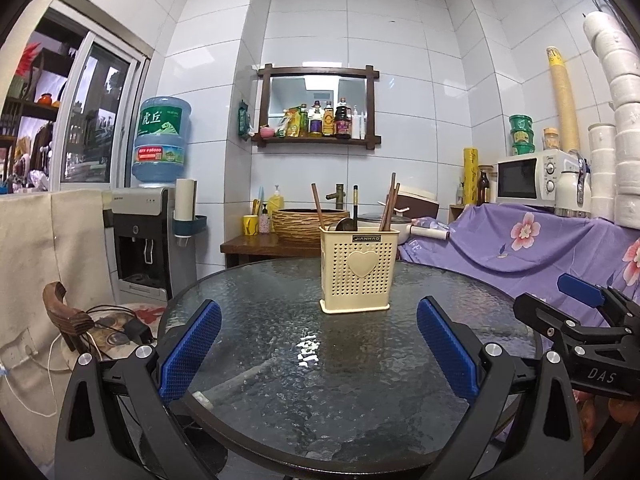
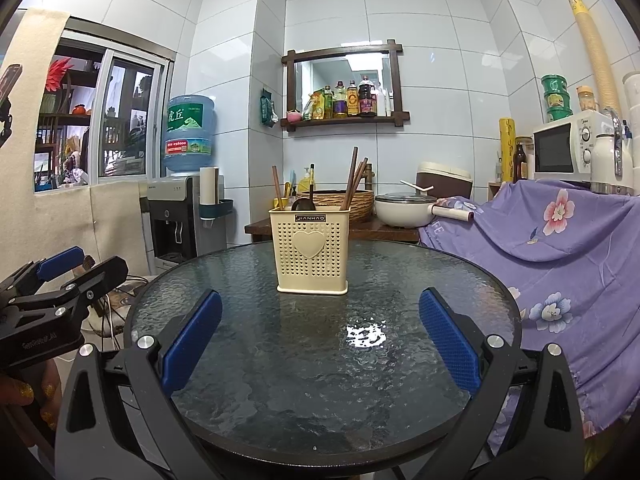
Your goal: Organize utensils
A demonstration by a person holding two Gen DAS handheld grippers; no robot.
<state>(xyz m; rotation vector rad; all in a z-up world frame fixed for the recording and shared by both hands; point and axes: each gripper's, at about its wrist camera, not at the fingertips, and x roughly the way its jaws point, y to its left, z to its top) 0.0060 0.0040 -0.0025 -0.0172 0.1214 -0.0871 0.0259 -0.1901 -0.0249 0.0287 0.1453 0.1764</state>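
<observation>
We see a cream perforated plastic utensil holder with a raised heart on its front [image 1: 359, 270] standing upright at the centre of both views, on the far half of a round table with a textured glass top and dark rim [image 1: 256, 392]. Brown wooden chopsticks [image 1: 389, 208] lean out of its right side, another brown stick [image 1: 318, 206] rises at its left, a black utensil with a gold band [image 1: 355, 202] stands in the middle, and a dark spoon bowl [image 1: 346, 224] peeks over the rim. In the lower part of the left wrist view, our left gripper [image 1: 319, 350] has its blue textured pads spread wide with nothing between them, above bare glass. Our right gripper [image 2: 320, 344] is likewise spread wide and empty, low in its own view. Each gripper also shows at the other view's edge. To the right, a purple floral cloth [image 2: 560, 240] drapes over a counter bearing a white microwave [image 2: 568, 148].
</observation>
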